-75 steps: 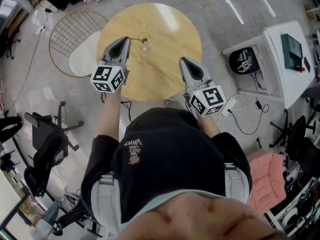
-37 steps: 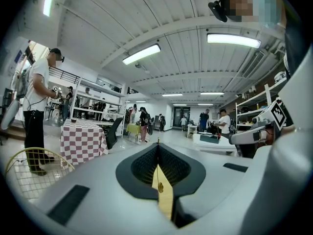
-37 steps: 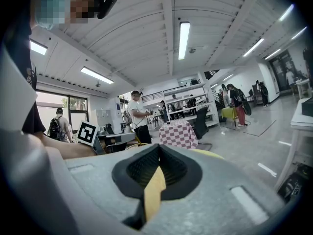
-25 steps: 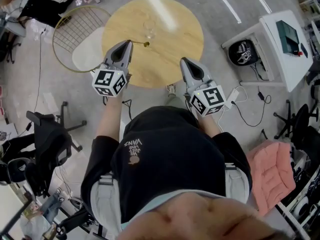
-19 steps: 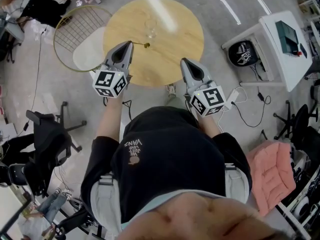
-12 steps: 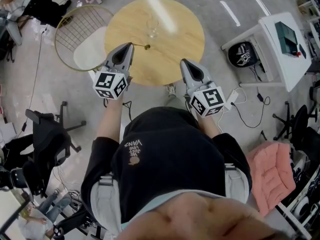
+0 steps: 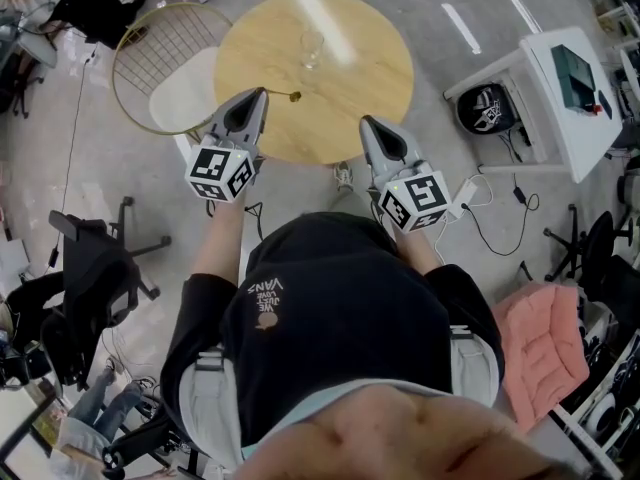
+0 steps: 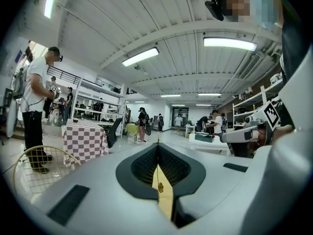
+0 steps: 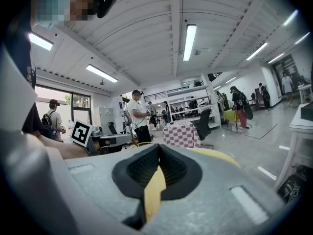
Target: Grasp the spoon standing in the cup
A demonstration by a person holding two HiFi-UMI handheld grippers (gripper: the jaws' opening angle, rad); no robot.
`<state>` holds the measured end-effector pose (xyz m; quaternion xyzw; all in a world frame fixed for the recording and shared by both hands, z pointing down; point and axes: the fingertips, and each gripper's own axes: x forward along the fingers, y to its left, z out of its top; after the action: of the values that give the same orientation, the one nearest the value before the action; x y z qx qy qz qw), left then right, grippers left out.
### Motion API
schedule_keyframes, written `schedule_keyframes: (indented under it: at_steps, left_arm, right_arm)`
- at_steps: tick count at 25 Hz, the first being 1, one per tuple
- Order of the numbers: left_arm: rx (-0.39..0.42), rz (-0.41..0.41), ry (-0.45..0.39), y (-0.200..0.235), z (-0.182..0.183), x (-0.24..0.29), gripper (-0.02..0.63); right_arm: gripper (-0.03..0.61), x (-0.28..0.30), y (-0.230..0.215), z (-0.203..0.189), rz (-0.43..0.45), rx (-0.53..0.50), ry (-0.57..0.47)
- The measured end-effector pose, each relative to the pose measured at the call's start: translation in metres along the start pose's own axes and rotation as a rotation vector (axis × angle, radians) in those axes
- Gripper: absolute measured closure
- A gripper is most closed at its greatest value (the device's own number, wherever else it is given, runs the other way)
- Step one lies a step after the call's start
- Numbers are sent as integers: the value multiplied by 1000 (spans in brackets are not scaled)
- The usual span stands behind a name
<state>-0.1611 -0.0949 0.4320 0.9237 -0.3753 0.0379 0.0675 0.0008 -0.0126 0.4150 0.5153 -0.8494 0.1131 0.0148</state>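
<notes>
My left gripper (image 7: 262, 92) is shut on a thin gold spoon (image 7: 285, 94), which sticks out sideways to the right over the near part of the round wooden table (image 7: 370, 58). In the left gripper view the spoon (image 8: 158, 166) shows as a thin line pinched between the closed jaws of the left gripper (image 8: 157, 143). An empty clear glass cup (image 7: 312, 48) stands farther back on the table, apart from the spoon. At the table's near right edge my right gripper (image 7: 364, 120) has its jaws together and holds nothing; the right gripper (image 9: 157, 147) shows the same in its own view.
A gold wire chair (image 7: 165, 53) with a white cushion stands left of the table. A white desk (image 7: 560, 98) and a helmet (image 7: 486, 110) are at the right, with cables (image 7: 500, 243) on the floor. A black office chair (image 7: 85, 273) is at the left. People stand in the hall behind.
The table and cup have slid up and to the right in the head view. The gap between the held spoon's bowl and the cup has grown. Both grippers stay shut.
</notes>
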Motion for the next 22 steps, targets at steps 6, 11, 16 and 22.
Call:
schedule_keyframes:
  at_steps: [6,11,16,22]
  left_arm:
    - [-1,-5,-1,-8,-2,-14,601]
    - [0,-10,1,-15,-2,-22,601]
    - [7,-9,11,-21,-6,-37,601]
    - [0,-8,10,-27,-8,-48,601]
  right_arm:
    - [580,-6,10,-2,6,-6,-3]
    - [581,-11,13,-3,3,-4,-4]
    - [580,-18,22,-9,5,-1,-4]
    - [580,-23,25,-13,5,1,0]
